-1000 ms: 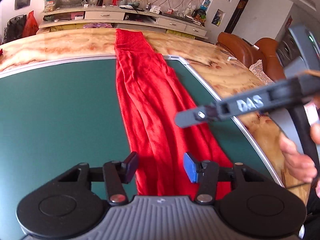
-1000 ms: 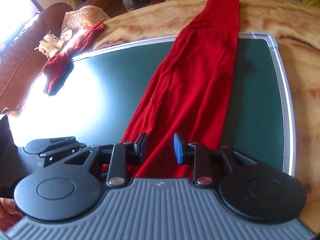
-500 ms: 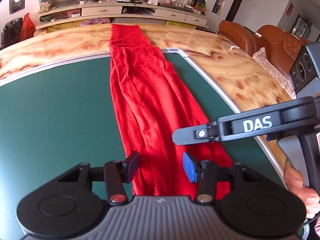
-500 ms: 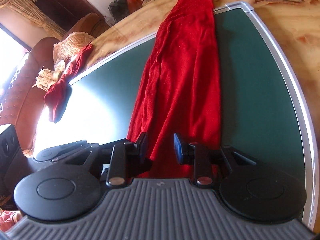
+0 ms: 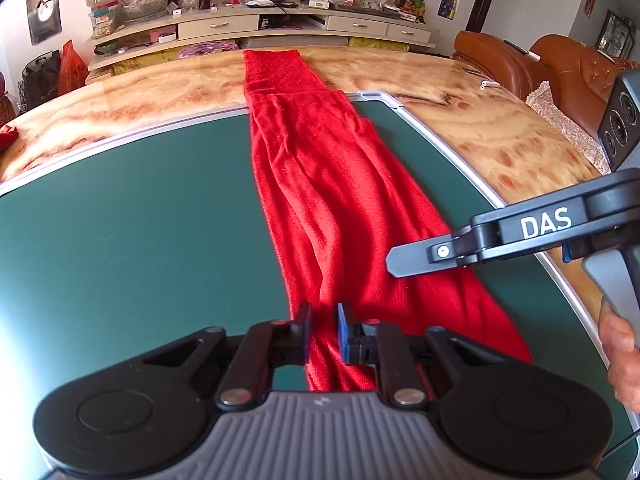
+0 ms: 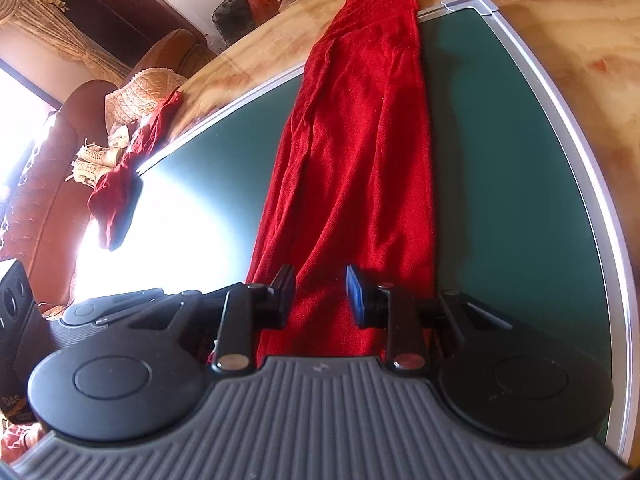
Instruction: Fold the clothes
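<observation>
Green mat (image 5: 120, 240): covers the near part of the marble table (image 5: 500, 128), silver-edged, with strong glare on its left side in the right wrist view.
Second red cloth (image 6: 120, 184): bunched at the far left edge of the mat, beside a brown sofa (image 6: 48, 184).
Left gripper (image 5: 323, 332): jaws narrowed to a slim gap at the near end of the garment, with a raised fold of red fabric between them; I cannot tell whether the pads actually pinch it.
Red garment (image 5: 320, 184): a long narrow strip lying flat from the near edge of the mat to the far side, its far ribbed end resting past the mat on the bare table.
Right gripper (image 6: 320, 294): jaws parted wide over the near end of the garment, holding nothing; in the left wrist view its finger (image 5: 424, 254) hovers above the garment's right side.
Sideboard (image 5: 260, 28): against the far wall, crowded with bottles.
</observation>
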`<state>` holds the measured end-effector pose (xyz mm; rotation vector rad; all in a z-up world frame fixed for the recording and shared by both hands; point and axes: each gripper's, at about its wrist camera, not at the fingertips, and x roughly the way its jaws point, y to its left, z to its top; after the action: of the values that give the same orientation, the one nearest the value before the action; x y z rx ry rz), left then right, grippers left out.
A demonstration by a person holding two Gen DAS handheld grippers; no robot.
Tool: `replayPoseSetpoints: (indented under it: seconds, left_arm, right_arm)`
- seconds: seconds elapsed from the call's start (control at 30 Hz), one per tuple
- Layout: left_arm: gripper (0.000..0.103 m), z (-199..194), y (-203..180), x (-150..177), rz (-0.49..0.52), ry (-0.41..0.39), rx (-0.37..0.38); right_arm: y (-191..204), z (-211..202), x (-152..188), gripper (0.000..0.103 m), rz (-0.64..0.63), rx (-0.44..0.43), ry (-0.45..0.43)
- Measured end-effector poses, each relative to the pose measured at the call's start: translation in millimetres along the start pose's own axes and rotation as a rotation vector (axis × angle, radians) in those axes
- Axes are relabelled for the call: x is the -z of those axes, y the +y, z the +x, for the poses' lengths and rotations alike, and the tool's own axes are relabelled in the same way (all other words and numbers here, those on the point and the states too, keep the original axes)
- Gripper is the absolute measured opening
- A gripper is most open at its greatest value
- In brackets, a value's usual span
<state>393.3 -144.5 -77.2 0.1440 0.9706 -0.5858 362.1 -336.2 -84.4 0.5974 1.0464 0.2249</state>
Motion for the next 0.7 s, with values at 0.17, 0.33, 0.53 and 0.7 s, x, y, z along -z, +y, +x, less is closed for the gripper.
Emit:
replayPoseSetpoints:
  seconds: [0.17,0.33,0.53,0.7]
  left_arm:
    - [0.015,-6,6,4,0.000,-0.009,0.016]
    - [0.023,-11,13,8,-0.018,-0.016,0.018]
    - [0.029,-14,23,-6,-0.067,-0.071,0.087]
    - [0.028,7,26,-36,-0.117,-0.058,0.119]
  right_arm:
    - [-1,0,1,0.033,0.004,-0.004,-0.005]
    - [-3,2,1,0.033,0.020,-0.016,-0.009]
    - [0,3,1,0.033,0.010,-0.005,-0.015]
    - [0,3,1,0.033,0.008,-0.002,-0.014]
